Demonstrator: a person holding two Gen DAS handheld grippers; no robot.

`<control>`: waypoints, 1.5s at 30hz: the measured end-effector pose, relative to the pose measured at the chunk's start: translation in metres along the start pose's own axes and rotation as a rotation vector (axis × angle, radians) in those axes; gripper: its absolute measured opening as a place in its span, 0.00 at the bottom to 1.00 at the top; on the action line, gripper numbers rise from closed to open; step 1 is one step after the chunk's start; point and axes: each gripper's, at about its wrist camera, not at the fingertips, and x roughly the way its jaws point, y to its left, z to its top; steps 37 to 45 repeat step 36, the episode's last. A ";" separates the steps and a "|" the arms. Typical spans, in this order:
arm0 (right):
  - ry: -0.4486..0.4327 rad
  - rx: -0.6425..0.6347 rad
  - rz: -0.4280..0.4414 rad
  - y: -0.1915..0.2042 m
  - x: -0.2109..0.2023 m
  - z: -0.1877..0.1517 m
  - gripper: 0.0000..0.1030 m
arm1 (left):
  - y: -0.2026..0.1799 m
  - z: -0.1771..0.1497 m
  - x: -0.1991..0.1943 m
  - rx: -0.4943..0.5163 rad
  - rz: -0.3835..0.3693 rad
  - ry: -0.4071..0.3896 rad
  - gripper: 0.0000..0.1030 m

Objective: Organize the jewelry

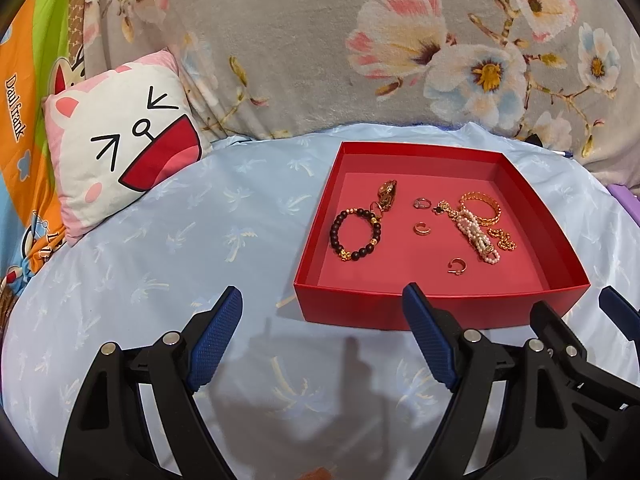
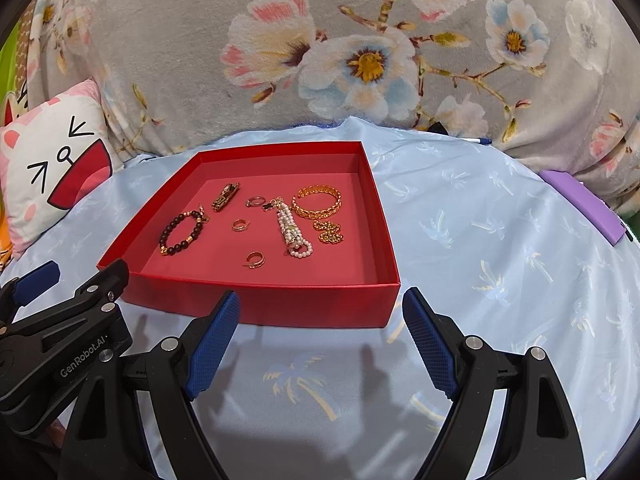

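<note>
Left gripper point(image 1: 322, 336) and right gripper point(image 2: 322, 338) hover level, fingers spread, holding nothing. Red tray point(image 2: 256, 304) lies at 12 o'clock from the right gripper.

Bed setup, pretty cozy

Light blue palm-print sheet point(image 2: 500, 248), grey floral blanket point(image 1: 304, 40) behind it, 1 cartoon-face pillow point(image 1: 120, 136) at left.

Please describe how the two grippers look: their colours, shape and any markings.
Both look alike. The left gripper and right gripper each have black plastic arms with triangular cut-outs and silver round pins at the joints. The jaws carry blue pads with a fine grid texture. The left gripper's body shows white lettering, "GenRobot.AI". No cables or sleeves are visible.
</note>
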 end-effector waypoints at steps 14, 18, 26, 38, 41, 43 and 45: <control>-0.004 -0.008 -0.003 -0.002 -0.001 0.001 0.79 | 0.000 0.000 0.000 0.017 -0.015 0.019 0.77; -0.003 -0.009 -0.004 0.000 -0.001 0.000 0.79 | 0.001 0.000 0.000 0.010 -0.024 0.035 0.77; -0.001 -0.009 -0.004 -0.001 -0.001 0.001 0.79 | 0.002 -0.001 0.000 0.012 -0.012 0.029 0.77; -0.004 -0.007 -0.013 0.000 0.000 0.000 0.81 | 0.002 0.000 0.002 0.009 -0.030 0.040 0.77; -0.004 -0.007 -0.013 0.000 0.000 0.000 0.81 | 0.002 0.000 0.002 0.009 -0.030 0.040 0.77; -0.004 -0.007 -0.013 0.000 0.000 0.000 0.81 | 0.002 0.000 0.002 0.009 -0.030 0.040 0.77; -0.004 -0.007 -0.013 0.000 0.000 0.000 0.81 | 0.002 0.000 0.002 0.009 -0.030 0.040 0.77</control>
